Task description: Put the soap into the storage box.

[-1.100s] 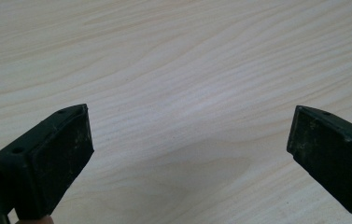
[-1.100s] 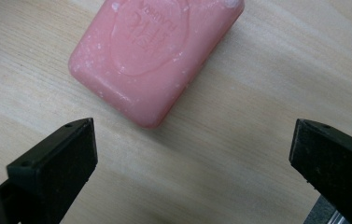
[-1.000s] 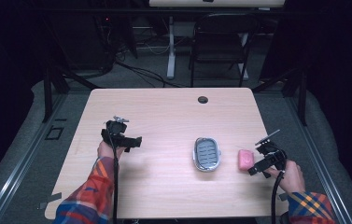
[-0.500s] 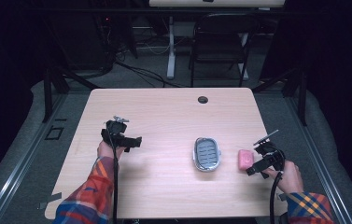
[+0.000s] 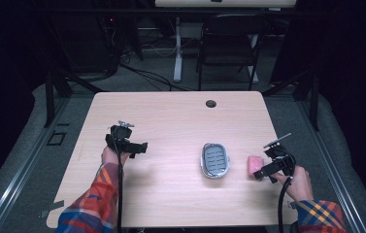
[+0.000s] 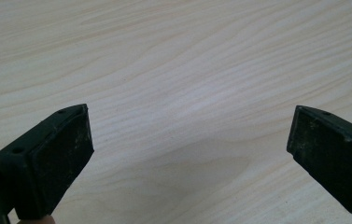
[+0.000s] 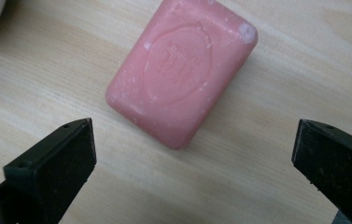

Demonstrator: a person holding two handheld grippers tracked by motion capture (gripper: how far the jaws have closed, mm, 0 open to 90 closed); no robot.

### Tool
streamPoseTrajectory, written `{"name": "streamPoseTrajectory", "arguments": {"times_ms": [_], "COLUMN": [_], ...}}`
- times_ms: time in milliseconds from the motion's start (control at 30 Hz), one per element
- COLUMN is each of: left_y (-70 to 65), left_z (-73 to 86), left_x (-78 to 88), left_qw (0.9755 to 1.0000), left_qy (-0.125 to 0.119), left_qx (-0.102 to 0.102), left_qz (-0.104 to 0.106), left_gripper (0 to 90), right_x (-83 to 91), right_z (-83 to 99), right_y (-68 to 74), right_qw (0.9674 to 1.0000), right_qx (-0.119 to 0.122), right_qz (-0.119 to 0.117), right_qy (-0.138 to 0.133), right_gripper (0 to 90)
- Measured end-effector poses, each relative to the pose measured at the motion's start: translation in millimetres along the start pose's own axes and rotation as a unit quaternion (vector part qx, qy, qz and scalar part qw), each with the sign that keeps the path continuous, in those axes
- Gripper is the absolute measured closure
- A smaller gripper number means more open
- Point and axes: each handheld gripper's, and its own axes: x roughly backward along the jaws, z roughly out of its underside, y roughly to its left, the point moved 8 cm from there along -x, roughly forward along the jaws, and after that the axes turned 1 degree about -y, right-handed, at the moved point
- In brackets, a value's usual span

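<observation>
We held our right claw [image 7: 194,170] wide just short of the pink soap [image 7: 183,70], lying on the surface [image 5: 171,116] beside what seemed a soap dish [image 5: 215,160]. Next, probably, closing on it. Our left claw [image 6: 190,161] hung wide, empty.

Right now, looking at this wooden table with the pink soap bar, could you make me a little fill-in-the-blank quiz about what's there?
1. The pink rectangular soap bar lies flat on the ____ table.
2. The right gripper has its jaws ____, with the soap just ahead of them.
3. The grey oval soap dish holds ____.
4. The left gripper points at ____ tabletop.

Missing words: wooden; open; nothing; bare
</observation>
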Motion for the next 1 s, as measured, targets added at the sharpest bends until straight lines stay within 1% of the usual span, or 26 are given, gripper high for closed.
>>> {"name": "streamPoseTrajectory", "arguments": {"times_ms": [67, 100, 133, 167, 200, 267, 333, 400, 433, 467, 500, 533, 567, 600, 700, 767, 800, 833, 867, 900, 933, 1000], "left_y": [-0.1, -0.4, -0.7, -0.8, -1.4, -1.9, -2.1, -2.2, -2.4, -2.7, -2.9, -3.0, -3.1, -3.3, -3.2, -3.8, -4.0, -4.2, -4.2, -4.5, -4.5, -4.2], "left_z": [-0.2, -0.5, -0.6, -0.6, -0.7, -0.9, -0.8, -1.0, -0.9, -0.8, -0.8, -0.9, -0.9, -0.7, -0.5, 0.0, 0.0, 0.1, 0.2, 0.4, 0.6, 0.8], "left_x": [-0.4, -0.4, -0.4, -0.5, -0.6, -0.9, -1.1, -1.4, -1.6, -1.8, -1.8, -1.9, -2.0, -2.1, -2.6, -2.8, -3.1, -3.2, -3.5, -3.8, -3.9, -3.9], "left_qw": [1.0000, 1.0000, 1.0000, 1.0000, 1.0000, 1.0000, 1.0000, 1.0000, 1.0000, 1.0000, 1.0000, 1.0000, 1.0000, 1.0000, 1.0000, 1.0000, 0.9999, 0.9999, 0.9999, 0.9999, 0.9999, 0.9999], "left_qy": [-0.001, -0.001, -0.002, -0.002, -0.002, -0.003, -0.003, -0.003, -0.002, -0.001, 0.000, 0.000, 0.000, 0.001, 0.001, 0.004, 0.004, 0.005, 0.005, 0.006, 0.006, 0.008], "left_qx": [-0.001, -0.002, -0.002, -0.002, -0.001, 0.000, 0.001, 0.000, 0.000, -0.001, -0.002, -0.003, -0.003, -0.004, -0.004, -0.002, -0.003, -0.004, -0.007, -0.006, -0.006, -0.006], "left_qz": [0.000, 0.002, 0.003, 0.003, 0.004, 0.005, 0.006, 0.007, 0.008, 0.008, 0.008, 0.008, 0.008, 0.009, 0.008, 0.009, 0.010, 0.010, 0.011, 0.008, 0.008, 0.010], "left_gripper": [0.3, 0.3, 0.3, 0.3, 0.3, 0.3, 0.3, 0.3, 0.3, 0.3, 0.3, 0.3, 0.3, 0.3, 0.3, 0.3, 0.4, 0.4, 0.4, 0.4, 0.4, 0.4], "right_x": [-0.5, -1.6, -0.6, -2.7, -1.7, -3.1, -3.9, -6.0, -7.3, -7.4, -8.7, -9.8, -9.1, -9.9, -13.3, -15.1, -16.6, -16.7, -17.4, -20.1, -19.9, -21.7], "right_z": [-2.6, -4.0, -4.0, -6.0, -5.9, -8.7, -10.3, -12.1, -13.4, -13.7, -15.2, -16.5, -16.3, -16.8, -17.9, -20.2, -21.9, -23.1, -24.2, -26.4, -26.2, -27.7], "right_y": [1.2, 2.0, 1.4, 3.7, 3.1, 4.7, 5.5, 5.3, 5.8, 5.8, 5.6, 6.8, 6.0, 5.7, 5.5, 6.4, 6.9, 7.1, 7.1, 8.4, 7.7, 8.2], "right_qw": [0.9999, 0.9997, 0.9999, 0.9996, 0.9999, 0.9998, 0.9998, 0.9997, 0.9997, 0.9997, 0.9996, 0.9993, 0.9995, 0.9995, 0.9993, 0.9993, 0.9991, 0.9992, 0.9992, 0.9989, 0.9992, 0.9993], "right_qx": [-0.006, -0.016, -0.009, -0.021, -0.011, -0.017, -0.016, -0.020, -0.022, -0.022, -0.025, -0.032, -0.027, -0.029, -0.037, -0.037, -0.043, -0.040, -0.040, -0.047, -0.038, -0.036], "right_qz": [-0.004, -0.004, -0.006, -0.007, -0.009, -0.007, -0.012, -0.007, -0.010, -0.013, -0.008, -0.013, -0.014, -0.012, -0.010, -0.008, -0.005, -0.005, -0.003, -0.004, 0.001, 0.002], "right_qy": [-0.008, -0.016, -0.005, -0.017, -0.006, -0.010, -0.005, -0.007, -0.009, -0.005, -0.009, -0.016, -0.007, -0.007, 0.005, 0.005, -0.001, 0.005, 0.005, 0.000, 0.013, 0.013], "right_gripper": [0.0, 0.0, 0.0, 0.0, 0.0, 0.0, 0.0, 0.0, 0.0, 0.0, 0.0, 0.0, 0.0, 0.0, 0.0, 0.0, 0.0, 0.8, 1.9, 4.4, 6.6, 7.2]}}
